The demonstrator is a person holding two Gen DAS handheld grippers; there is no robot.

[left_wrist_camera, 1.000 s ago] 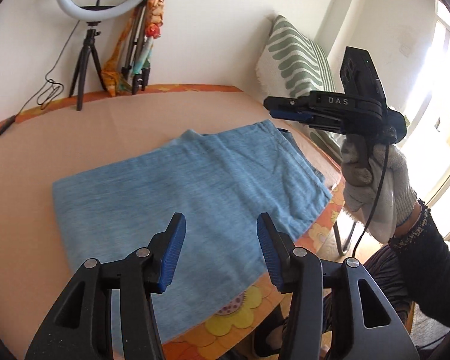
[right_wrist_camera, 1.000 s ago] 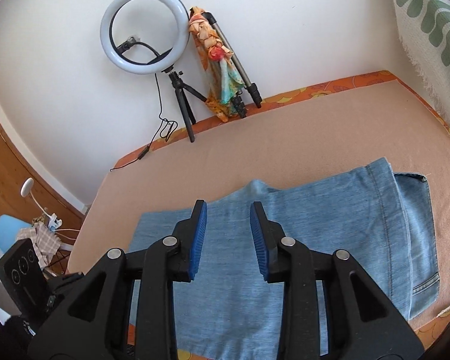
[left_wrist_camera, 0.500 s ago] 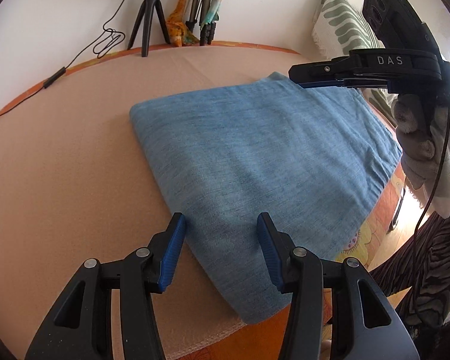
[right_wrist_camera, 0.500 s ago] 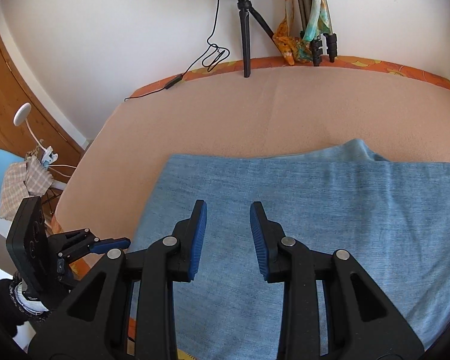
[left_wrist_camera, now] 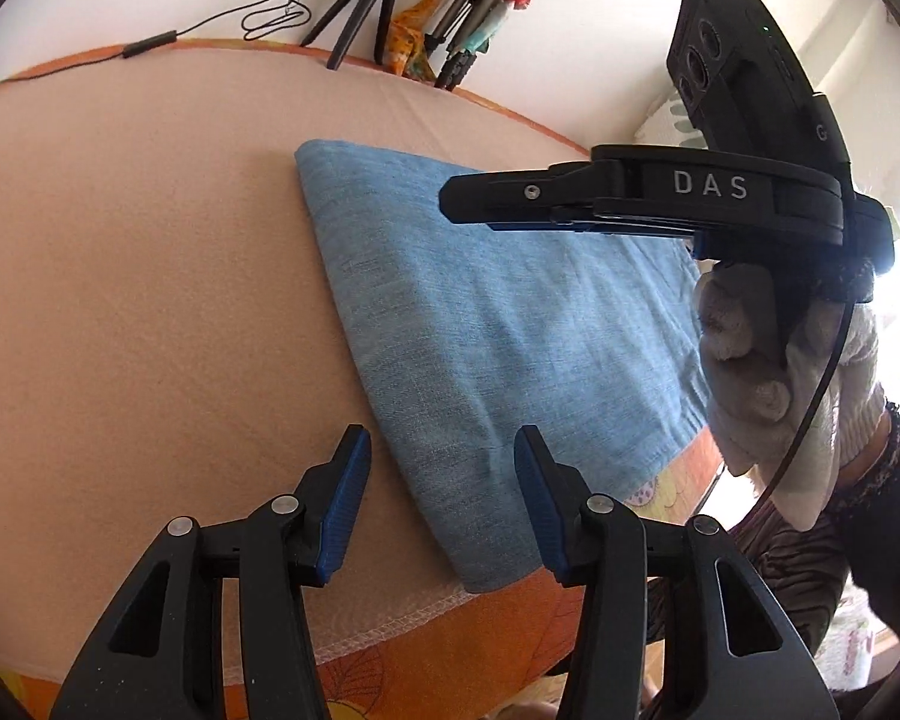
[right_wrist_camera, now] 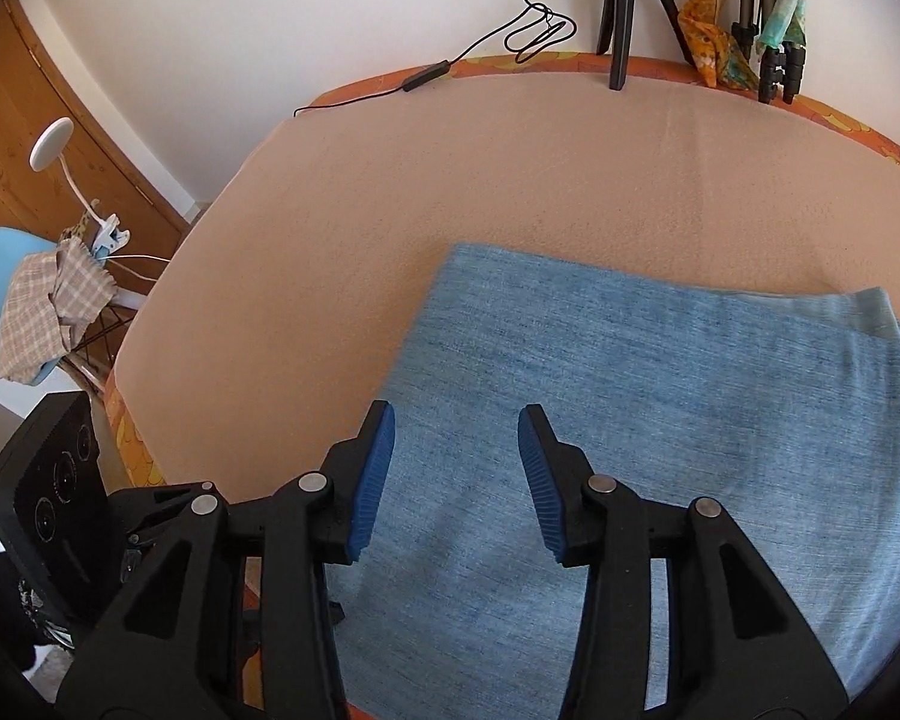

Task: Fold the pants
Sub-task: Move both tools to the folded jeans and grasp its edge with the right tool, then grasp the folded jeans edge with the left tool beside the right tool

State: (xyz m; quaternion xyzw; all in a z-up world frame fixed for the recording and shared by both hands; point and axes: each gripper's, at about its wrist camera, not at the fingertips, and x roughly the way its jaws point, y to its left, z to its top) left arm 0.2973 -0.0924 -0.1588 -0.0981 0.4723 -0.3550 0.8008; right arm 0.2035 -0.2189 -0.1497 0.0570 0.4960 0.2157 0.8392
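The light blue denim pants [left_wrist_camera: 486, 324] lie folded flat on the peach blanket [left_wrist_camera: 138, 276]; they also show in the right wrist view [right_wrist_camera: 660, 396]. My left gripper [left_wrist_camera: 441, 468] is open and empty, just above the near left corner of the pants. My right gripper [right_wrist_camera: 456, 450] is open and empty, hovering over the left part of the pants. In the left wrist view the right gripper [left_wrist_camera: 468, 204] shows side-on above the pants, held by a gloved hand [left_wrist_camera: 768, 372].
A black tripod [right_wrist_camera: 624, 6] with a cable [right_wrist_camera: 534, 30] and a second tripod wrapped in colourful cloth [right_wrist_camera: 750, 12] stand at the table's far edge by the wall. The orange flowered tablecloth edge [left_wrist_camera: 450, 648] is close in front. A blue chair with checked cloth [right_wrist_camera: 30, 300] stands to the left.
Both grippers have swung toward the left end of the pants and come lower. The right gripper has opened wider. The pants have not moved.
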